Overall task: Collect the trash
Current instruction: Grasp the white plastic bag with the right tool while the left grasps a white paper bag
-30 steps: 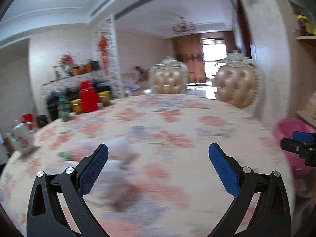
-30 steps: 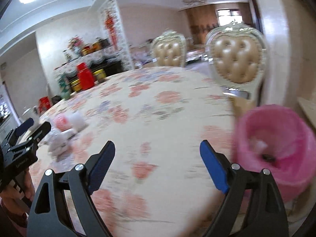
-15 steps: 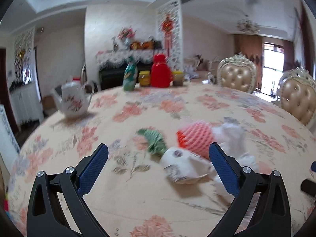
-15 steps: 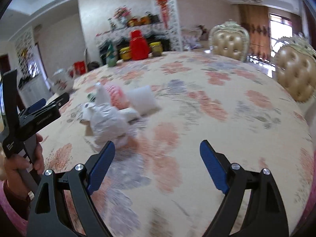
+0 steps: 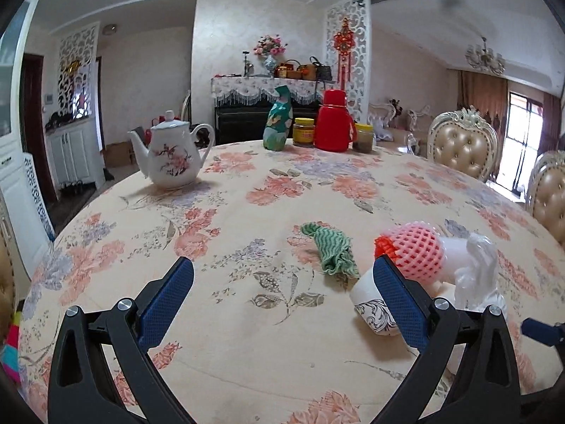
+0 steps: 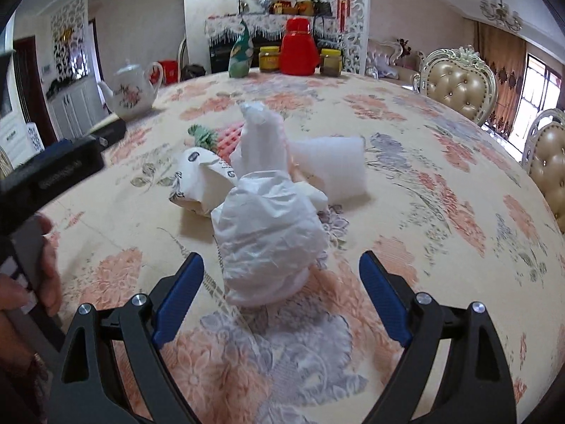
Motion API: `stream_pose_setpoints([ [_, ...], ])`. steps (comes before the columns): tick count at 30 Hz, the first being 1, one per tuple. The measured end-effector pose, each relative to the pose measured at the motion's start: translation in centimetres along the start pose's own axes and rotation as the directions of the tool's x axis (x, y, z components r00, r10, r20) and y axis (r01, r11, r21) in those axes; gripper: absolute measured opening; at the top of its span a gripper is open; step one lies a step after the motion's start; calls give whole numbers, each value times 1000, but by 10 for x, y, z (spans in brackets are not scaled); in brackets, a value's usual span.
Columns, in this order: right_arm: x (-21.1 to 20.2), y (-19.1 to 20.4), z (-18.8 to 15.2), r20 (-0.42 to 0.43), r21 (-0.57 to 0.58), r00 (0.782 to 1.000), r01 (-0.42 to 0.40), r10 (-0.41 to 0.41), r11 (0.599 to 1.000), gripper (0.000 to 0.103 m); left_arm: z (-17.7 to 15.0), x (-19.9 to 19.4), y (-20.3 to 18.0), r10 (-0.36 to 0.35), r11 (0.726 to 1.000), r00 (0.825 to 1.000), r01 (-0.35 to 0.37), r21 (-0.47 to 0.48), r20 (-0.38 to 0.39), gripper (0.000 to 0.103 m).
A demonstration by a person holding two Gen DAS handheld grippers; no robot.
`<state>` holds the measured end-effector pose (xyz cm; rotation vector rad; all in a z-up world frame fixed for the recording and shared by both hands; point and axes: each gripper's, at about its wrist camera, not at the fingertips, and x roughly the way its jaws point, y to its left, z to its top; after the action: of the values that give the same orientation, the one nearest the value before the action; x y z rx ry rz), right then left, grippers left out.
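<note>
A pile of trash lies on the flowered tablecloth [image 5: 247,353]. In the right wrist view a crumpled white plastic bag [image 6: 268,233] sits just ahead of my right gripper [image 6: 282,296], which is open; the bag's near end reaches between the fingertips, untouched. Behind it lie a paper cup [image 6: 201,180], a white foam sheet [image 6: 328,166], a pink foam net [image 6: 229,137] and a green wrapper [image 6: 203,134]. My left gripper [image 5: 282,304] is open and holds nothing. The green wrapper [image 5: 332,251], pink net [image 5: 413,247] and paper cup [image 5: 367,307] lie ahead to its right.
A white teapot [image 5: 173,162] stands at the far left of the table. A green bottle [image 5: 279,120], a red thermos [image 5: 333,122] and two jars [image 5: 304,131] stand at the far edge. Padded chairs [image 5: 461,148] line the right side. A hand [image 6: 46,247] holds the left gripper.
Both views swung left, away from the pink bin and chairs toward the trash pile. The right gripper closed in on the white bag. Both grippers stayed open.
</note>
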<state>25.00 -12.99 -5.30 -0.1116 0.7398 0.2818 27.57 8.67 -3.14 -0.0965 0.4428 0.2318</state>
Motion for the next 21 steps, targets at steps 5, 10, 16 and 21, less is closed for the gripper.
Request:
stream_pose_setpoints([
  [5,22,8,6,-36,-40,999,23,-24,999,87,-1,7,3,-23,1000,999,22,-20,-40,95],
  [10,21,-3,7,-23,-32,999,25,-26,999,40,-5,8,-5,-67,998,997,67,4,-46,96],
  [16,-8,-35,-3,53,19,995,84,-85,996,28,-10,9,-22,-128,990,989,133,54,-76,96],
  [21,-24,-66,-14,68,74,990,118,-124,990,26,-12,3,-35,-151,982,987,157,105,-60,96],
])
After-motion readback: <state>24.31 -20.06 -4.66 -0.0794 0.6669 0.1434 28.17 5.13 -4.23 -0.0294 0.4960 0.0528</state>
